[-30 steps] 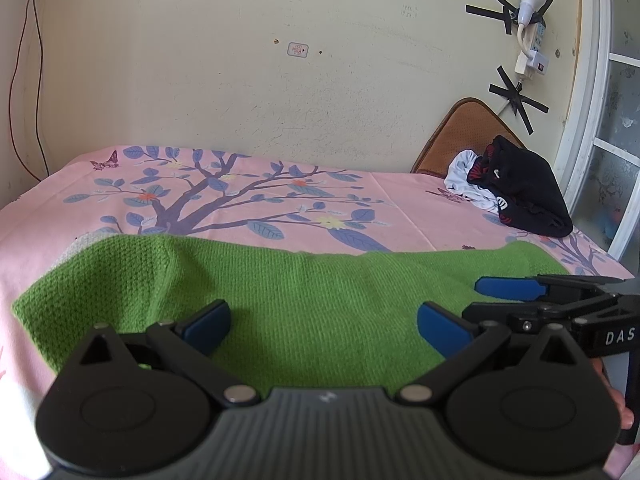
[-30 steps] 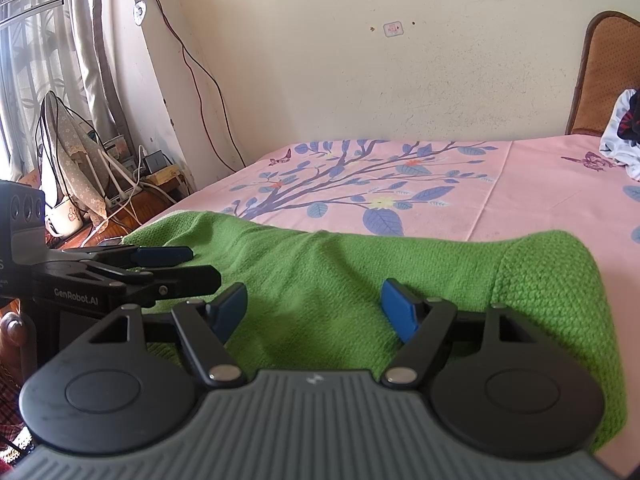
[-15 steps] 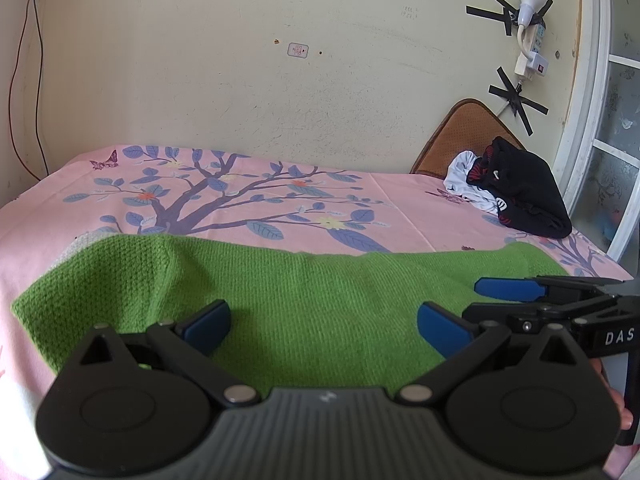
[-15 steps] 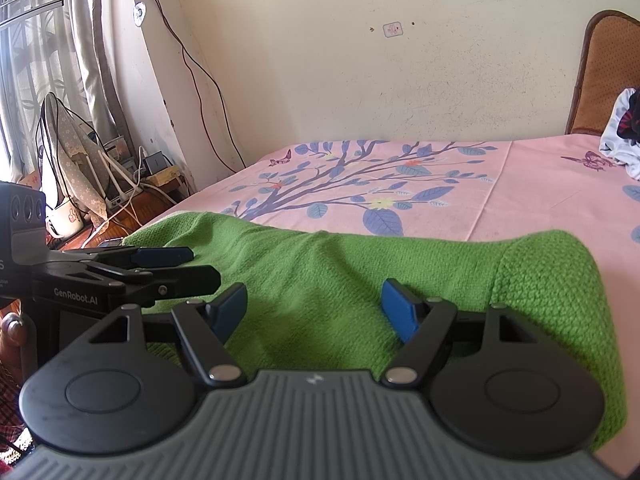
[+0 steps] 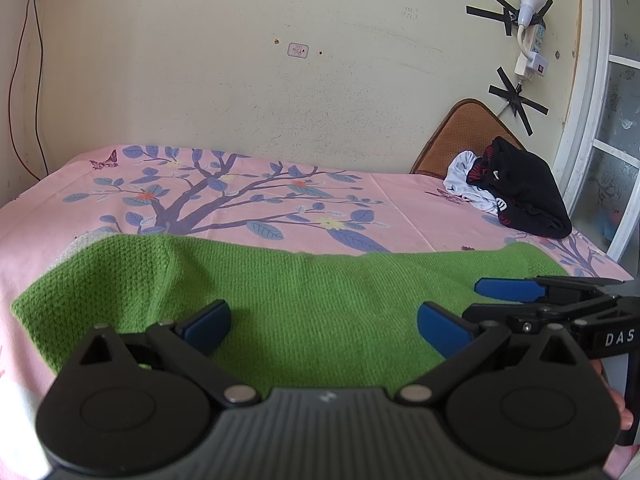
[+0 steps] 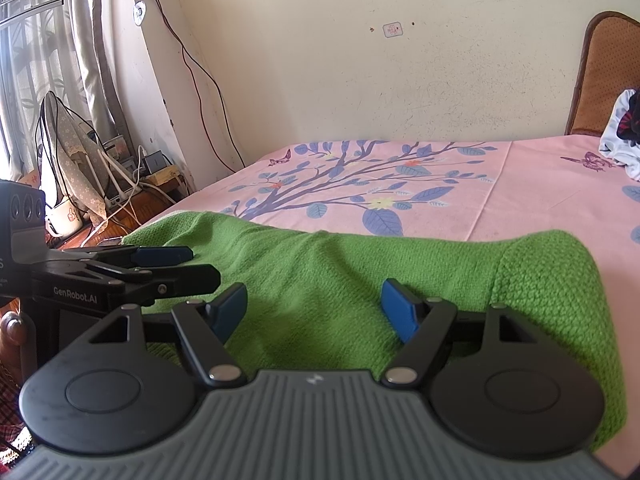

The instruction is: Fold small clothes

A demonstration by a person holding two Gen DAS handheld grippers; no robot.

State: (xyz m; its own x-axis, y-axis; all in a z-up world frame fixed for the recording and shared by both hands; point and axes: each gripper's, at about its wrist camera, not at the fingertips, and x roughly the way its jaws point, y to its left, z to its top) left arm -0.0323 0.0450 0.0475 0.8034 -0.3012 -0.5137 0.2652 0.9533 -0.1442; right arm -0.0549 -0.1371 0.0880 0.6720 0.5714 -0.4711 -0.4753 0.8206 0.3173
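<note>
A green knitted garment (image 5: 304, 300) lies spread across the near edge of the pink bed; it also shows in the right wrist view (image 6: 360, 276). My left gripper (image 5: 324, 326) is open, its blue-padded fingers low over the garment's near edge. My right gripper (image 6: 314, 308) is open, also low over the near edge, further right. Each gripper shows in the other's view: the right one (image 5: 520, 300) at the right, the left one (image 6: 160, 264) at the left. Neither holds anything.
The bed has a pink sheet with a tree print (image 5: 240, 208). A pile of black and white clothes (image 5: 512, 188) lies at the far right by a brown chair back (image 5: 460, 128). Cables and clutter (image 6: 100, 176) stand left of the bed. A wall lies behind.
</note>
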